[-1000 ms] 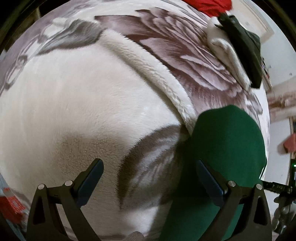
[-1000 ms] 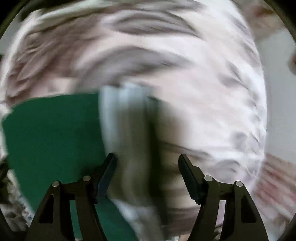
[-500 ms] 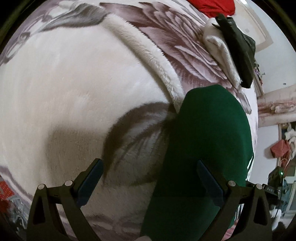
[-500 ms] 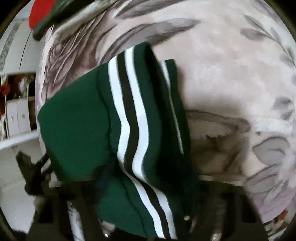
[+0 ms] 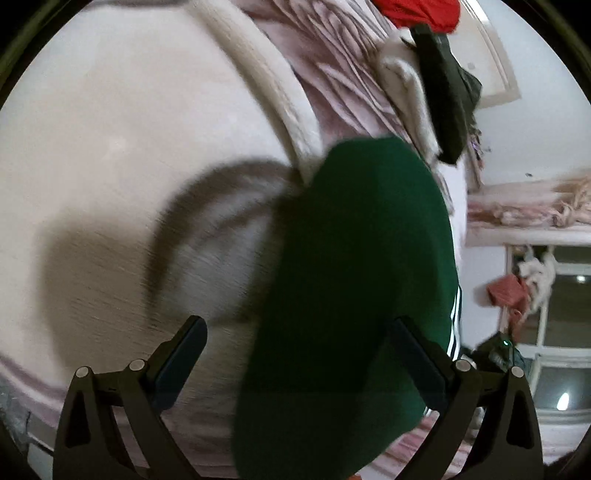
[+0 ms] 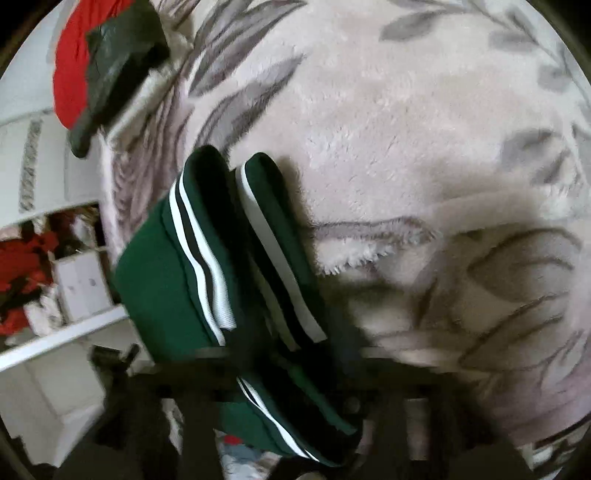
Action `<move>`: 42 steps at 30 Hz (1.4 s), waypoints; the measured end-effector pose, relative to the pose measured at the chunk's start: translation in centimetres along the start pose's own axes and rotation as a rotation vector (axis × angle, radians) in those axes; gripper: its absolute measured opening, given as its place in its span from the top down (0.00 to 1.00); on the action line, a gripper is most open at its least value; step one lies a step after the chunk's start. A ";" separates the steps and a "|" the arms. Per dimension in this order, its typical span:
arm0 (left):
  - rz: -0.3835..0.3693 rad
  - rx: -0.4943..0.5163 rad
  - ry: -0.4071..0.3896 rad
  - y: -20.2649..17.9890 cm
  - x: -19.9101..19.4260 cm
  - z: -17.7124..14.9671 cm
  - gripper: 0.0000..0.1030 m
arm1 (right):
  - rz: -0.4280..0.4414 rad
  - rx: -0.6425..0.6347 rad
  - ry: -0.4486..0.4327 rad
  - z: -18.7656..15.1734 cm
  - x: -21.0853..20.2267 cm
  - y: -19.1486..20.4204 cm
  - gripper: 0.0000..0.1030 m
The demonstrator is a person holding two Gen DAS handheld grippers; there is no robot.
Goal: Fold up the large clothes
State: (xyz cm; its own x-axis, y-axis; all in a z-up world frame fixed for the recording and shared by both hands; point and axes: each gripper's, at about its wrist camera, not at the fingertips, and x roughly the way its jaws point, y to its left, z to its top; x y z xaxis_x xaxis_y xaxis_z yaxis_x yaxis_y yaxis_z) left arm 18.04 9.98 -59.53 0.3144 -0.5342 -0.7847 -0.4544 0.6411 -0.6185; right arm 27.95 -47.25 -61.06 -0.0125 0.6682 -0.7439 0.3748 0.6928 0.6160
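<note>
On my left wrist camera, the left gripper (image 5: 295, 347) has its jaws spread wide and gripping nothing. Between them and ahead lies the green garment (image 5: 354, 295), a dark green piece with white and black stripes along its right edge, lying on the fleece blanket (image 5: 110, 147) that covers the bed. The right finger sits over the green cloth; the left finger hangs over the pale fleece, where a grey leaf print shows. I cannot tell whether either finger touches the fabric.

Further back, near the blanket's far edge, I see a dark olive garment (image 5: 447, 96) draped over a white fluffy item (image 5: 399, 77), with a red cloth (image 5: 421, 14) just behind them. A window (image 5: 554, 314) shows at the right.

On my right wrist camera, the right gripper (image 6: 295, 373) is smeared by motion blur and its fingers show only as dark shapes at the bottom. The green garment (image 6: 166, 280) runs down between them, its folded layers and striped bands bunched together there. It looks gripped, but I cannot tell for sure how the jaws stand. The garment's upper end rests on the blanket (image 6: 406, 129) near its left edge. The olive garment (image 6: 118, 62) and red cloth (image 6: 68, 74) lie at the upper left, with white shelves (image 6: 74, 288) beyond the bed.
</note>
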 end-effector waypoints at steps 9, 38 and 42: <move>-0.008 0.095 0.109 -1.7 5.2 -1.3 0.00 | 0.143 -0.010 0.007 -1.4 1.8 -1.8 0.20; -0.053 0.170 0.159 -3.6 7.2 -0.6 0.00 | 0.196 -0.263 0.345 3.3 21.4 4.3 0.01; -0.074 0.189 0.160 -4.1 7.4 -0.4 0.02 | 0.191 -0.286 0.353 3.5 22.6 5.8 0.01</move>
State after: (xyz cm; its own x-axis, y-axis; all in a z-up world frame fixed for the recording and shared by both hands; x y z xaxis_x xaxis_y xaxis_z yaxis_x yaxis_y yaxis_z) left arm 21.86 3.16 -62.84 0.1986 -0.6544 -0.7296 -0.2665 0.6803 -0.6827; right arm 33.11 -29.02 -75.22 -0.3005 0.8076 -0.5075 0.1319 0.5622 0.8164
